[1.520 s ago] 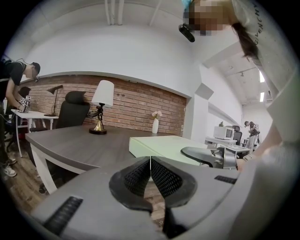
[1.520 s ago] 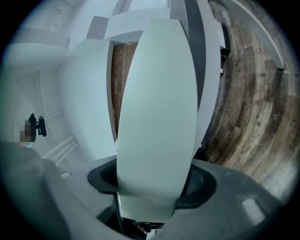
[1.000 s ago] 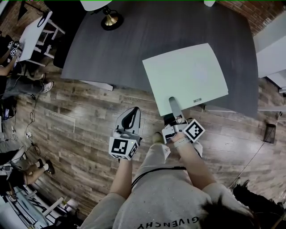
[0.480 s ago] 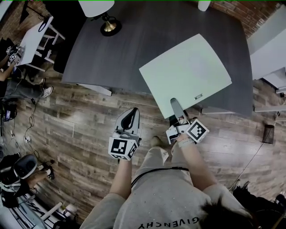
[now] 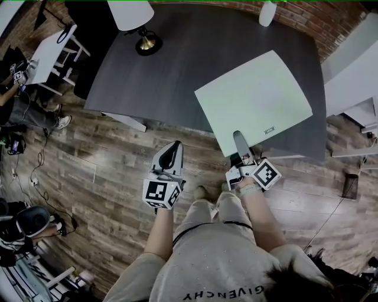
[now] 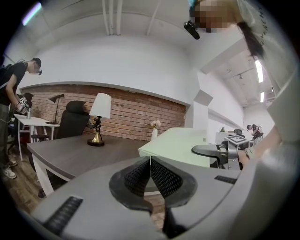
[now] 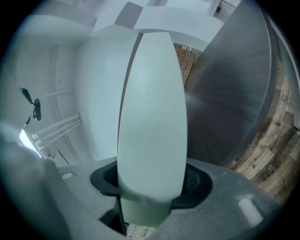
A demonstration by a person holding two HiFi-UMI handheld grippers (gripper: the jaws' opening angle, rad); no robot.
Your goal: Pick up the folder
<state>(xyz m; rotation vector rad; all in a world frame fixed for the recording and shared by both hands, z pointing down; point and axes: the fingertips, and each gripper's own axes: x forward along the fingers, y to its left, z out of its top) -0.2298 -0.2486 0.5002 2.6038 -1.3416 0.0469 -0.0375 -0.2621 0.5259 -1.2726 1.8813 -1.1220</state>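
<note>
The pale green folder [image 5: 254, 100] hangs over the near right part of the dark grey table [image 5: 177, 65], held by its near edge. My right gripper [image 5: 241, 143] is shut on that edge, one jaw lying on top of the cover. In the right gripper view the folder [image 7: 152, 117] runs edge-on between the jaws of the right gripper [image 7: 150, 187]. My left gripper [image 5: 171, 154] is shut and empty over the wooden floor, short of the table's near edge. Its own view shows the left gripper [image 6: 150, 161] closed, with the folder [image 6: 180, 143] raised above the tabletop.
A lamp with a white shade [image 5: 139, 23] and a white vase [image 5: 267, 13] stand at the table's far side. A white desk [image 5: 50, 53] and seated people are at the left. White cabinets [image 5: 354, 76] and a black bin [image 5: 349, 186] stand at the right.
The right gripper and the folder have shifted right and risen, and the folder has turned a little. The left gripper has barely moved in the view.
</note>
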